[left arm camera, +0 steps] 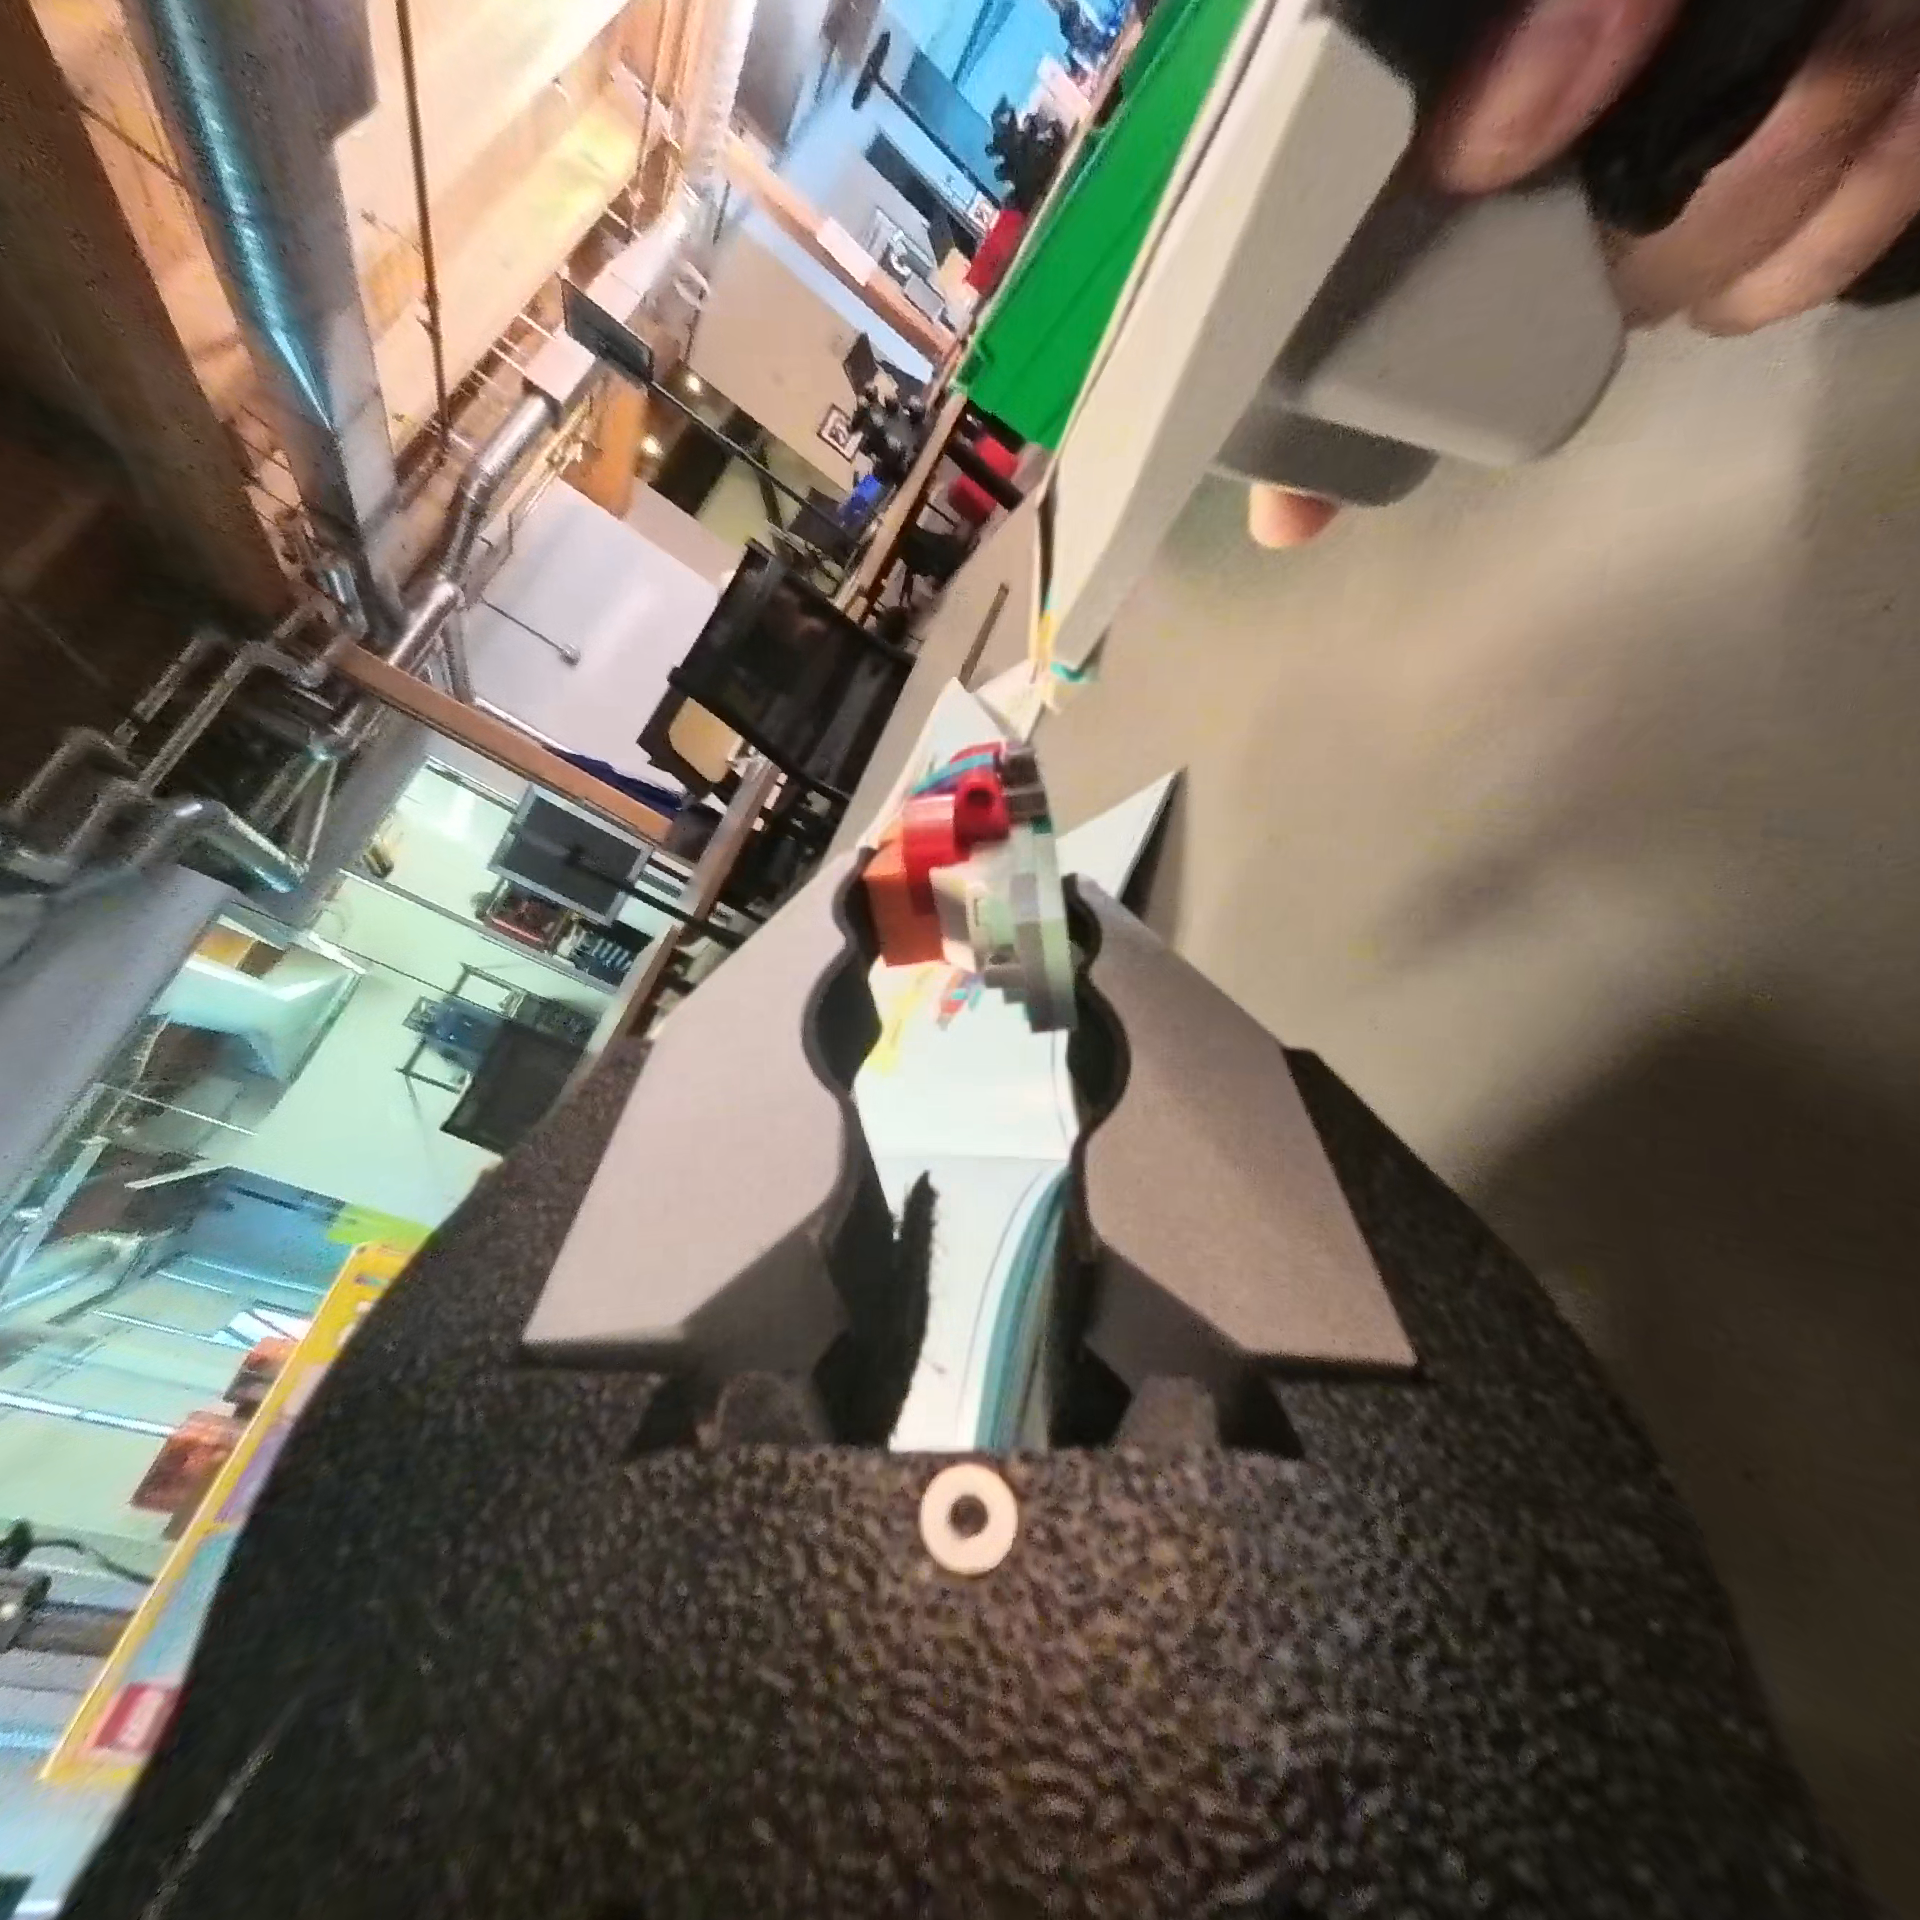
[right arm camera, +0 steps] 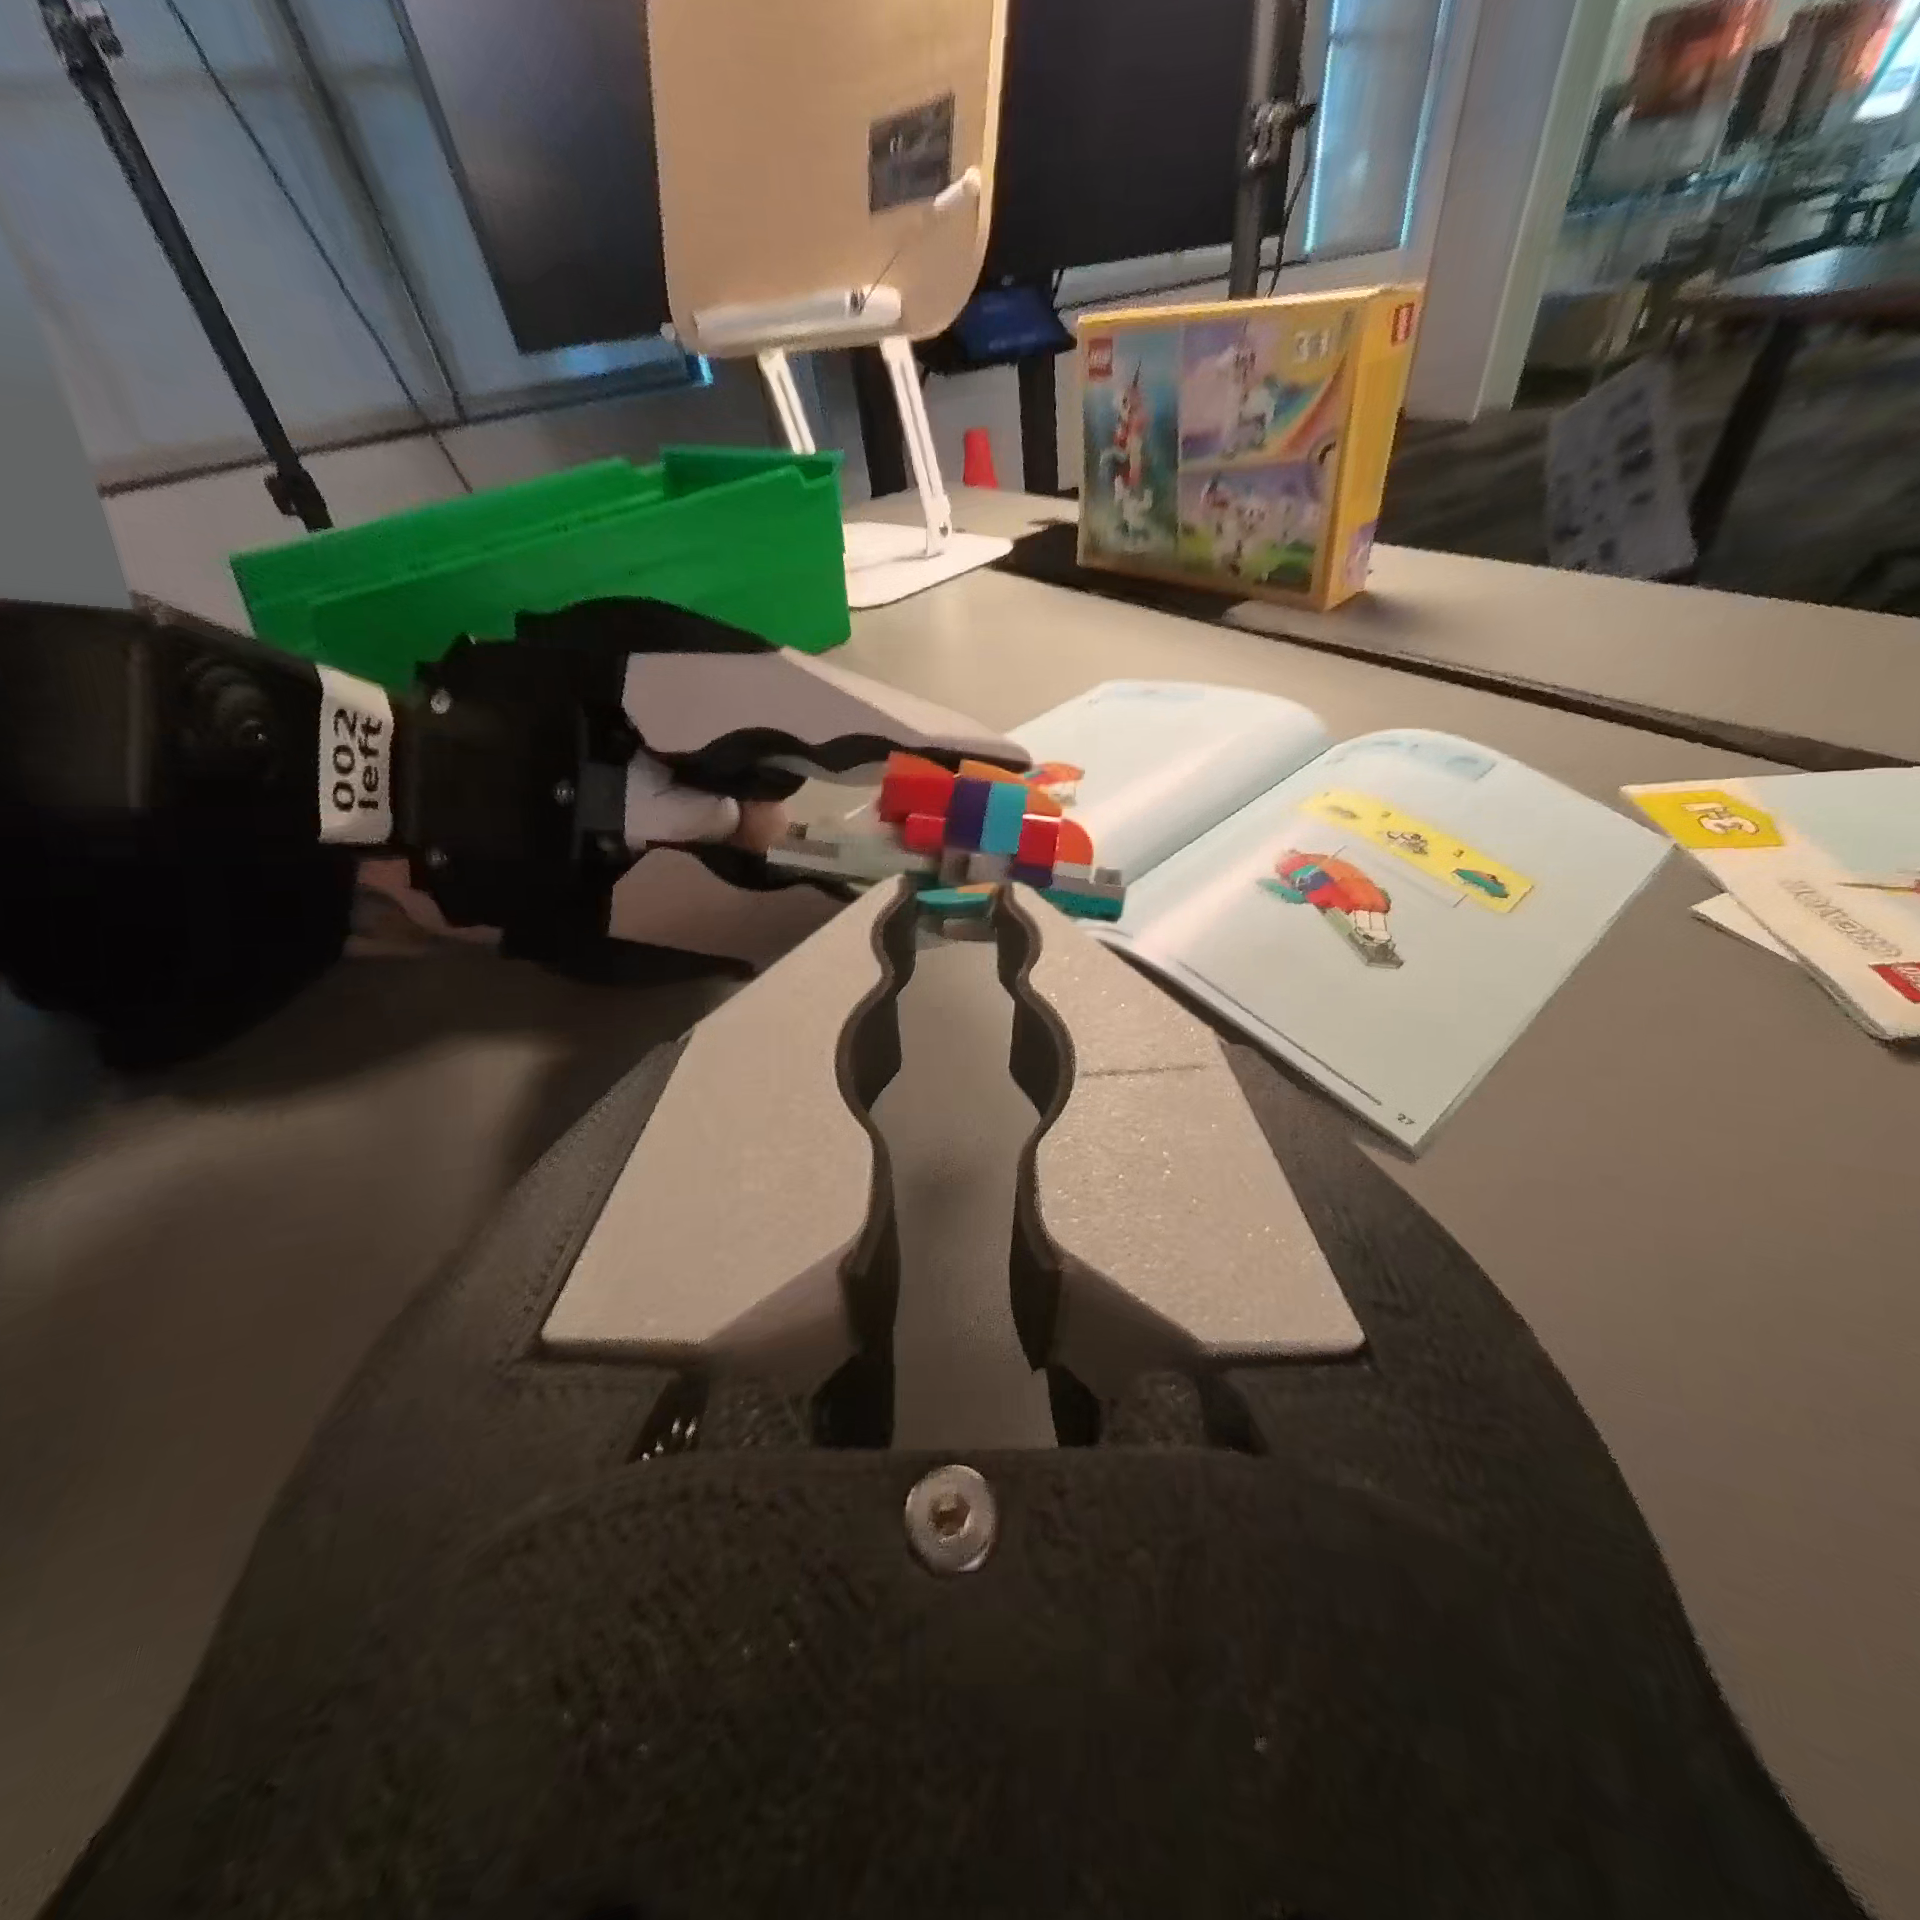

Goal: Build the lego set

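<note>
A small colourful lego model (right arm camera: 977, 826), made of red, orange, purple and teal bricks on a grey plate, hangs above the table. My left gripper (right arm camera: 894, 821) comes in from the left, rolled on its side, and is shut on the model's grey plate end. In the left wrist view the model (left arm camera: 935, 873) sits between the tips of that gripper (left arm camera: 977, 914). My right gripper (right arm camera: 954, 904) is closed from below on a small teal piece (right arm camera: 961, 902) on the model's underside. One grey finger (left arm camera: 1164, 343) of the right gripper and a hand show at the top right of the left wrist view.
An open instruction booklet (right arm camera: 1351, 862) lies on the grey table (right arm camera: 1558, 1351) just behind the model. More booklets (right arm camera: 1818, 862) lie at the right edge. The yellow set box (right arm camera: 1236, 447) and a white stand (right arm camera: 831, 312) are at the back. A green plastic block (right arm camera: 540, 551) sits above the left gripper.
</note>
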